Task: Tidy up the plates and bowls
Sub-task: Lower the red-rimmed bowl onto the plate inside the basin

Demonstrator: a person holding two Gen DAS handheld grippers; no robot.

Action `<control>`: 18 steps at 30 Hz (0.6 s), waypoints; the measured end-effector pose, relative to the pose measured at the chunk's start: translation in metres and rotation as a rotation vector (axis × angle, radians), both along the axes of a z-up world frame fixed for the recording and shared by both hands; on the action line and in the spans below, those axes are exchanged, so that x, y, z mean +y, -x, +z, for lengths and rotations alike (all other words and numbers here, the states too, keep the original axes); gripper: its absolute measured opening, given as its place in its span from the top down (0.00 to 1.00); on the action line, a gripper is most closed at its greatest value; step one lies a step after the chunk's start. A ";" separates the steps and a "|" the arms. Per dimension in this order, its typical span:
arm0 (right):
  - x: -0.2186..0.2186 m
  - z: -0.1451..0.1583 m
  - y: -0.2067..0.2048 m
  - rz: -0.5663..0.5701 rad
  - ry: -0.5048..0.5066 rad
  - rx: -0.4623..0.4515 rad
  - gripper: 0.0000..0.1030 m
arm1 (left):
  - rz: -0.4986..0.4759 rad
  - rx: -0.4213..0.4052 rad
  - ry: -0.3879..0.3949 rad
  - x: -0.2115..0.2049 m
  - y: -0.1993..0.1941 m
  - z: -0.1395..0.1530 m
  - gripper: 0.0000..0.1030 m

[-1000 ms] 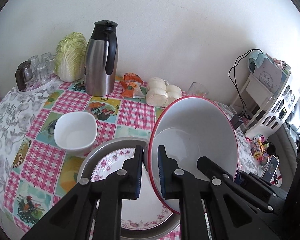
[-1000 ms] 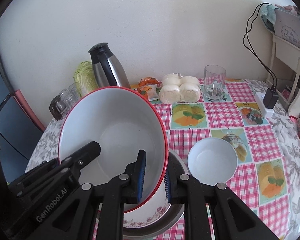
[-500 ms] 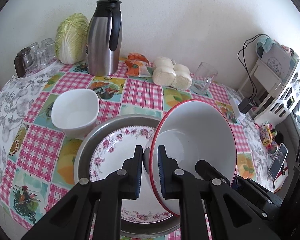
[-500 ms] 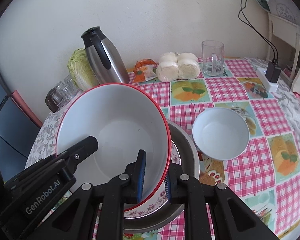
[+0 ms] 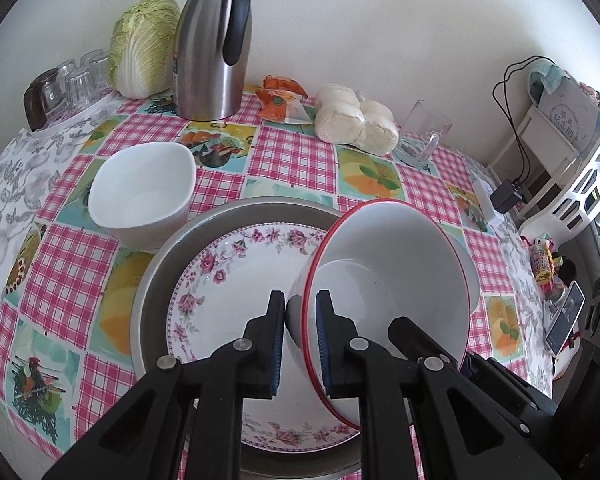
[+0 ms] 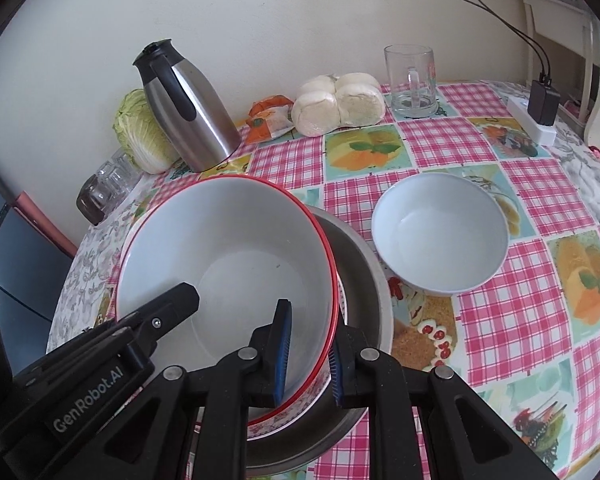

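Your left gripper (image 5: 298,340) and right gripper (image 6: 306,354) both pinch the rim of the red-rimmed bowl (image 5: 392,268), one on each side; it hangs tilted over the floral plate (image 5: 228,280). That plate lies inside a shallow metal basin (image 5: 156,264). Bowl interior: white, glossy, nothing in it. Small white bowl (image 5: 140,192) sits on the checked tablecloth (image 5: 292,152), touching or just beside the basin's far-left edge; contact unclear. The plate's near rim is hidden behind your fingers. Far side: steel thermos (image 5: 212,40), cabbage (image 5: 144,44), bagged buns (image 5: 356,120), glass mug (image 5: 422,134). Upturned glasses (image 5: 76,80) far left, blurred.
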State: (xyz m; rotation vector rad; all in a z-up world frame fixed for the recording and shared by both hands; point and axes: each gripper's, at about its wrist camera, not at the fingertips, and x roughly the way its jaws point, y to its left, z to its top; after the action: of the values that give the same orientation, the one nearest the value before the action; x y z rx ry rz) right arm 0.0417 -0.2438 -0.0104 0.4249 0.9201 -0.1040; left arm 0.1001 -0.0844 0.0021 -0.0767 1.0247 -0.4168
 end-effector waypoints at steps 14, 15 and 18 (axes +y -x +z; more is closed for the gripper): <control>0.017 -0.016 -0.014 0.034 -0.010 0.008 0.81 | 0.060 0.076 0.043 0.018 -0.018 -0.020 0.84; 0.017 -0.017 -0.014 0.035 -0.008 0.010 0.81 | 0.060 0.083 0.041 0.018 -0.018 -0.020 0.84; 0.017 -0.018 -0.015 0.036 -0.007 0.018 0.80 | 0.052 0.096 0.027 0.016 -0.018 -0.020 0.83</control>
State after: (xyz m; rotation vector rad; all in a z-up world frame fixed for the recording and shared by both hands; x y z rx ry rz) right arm 0.0569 -0.2269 -0.0283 0.4147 0.9456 -0.0715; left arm 0.1179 -0.0684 -0.0183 -0.1484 1.1089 -0.3831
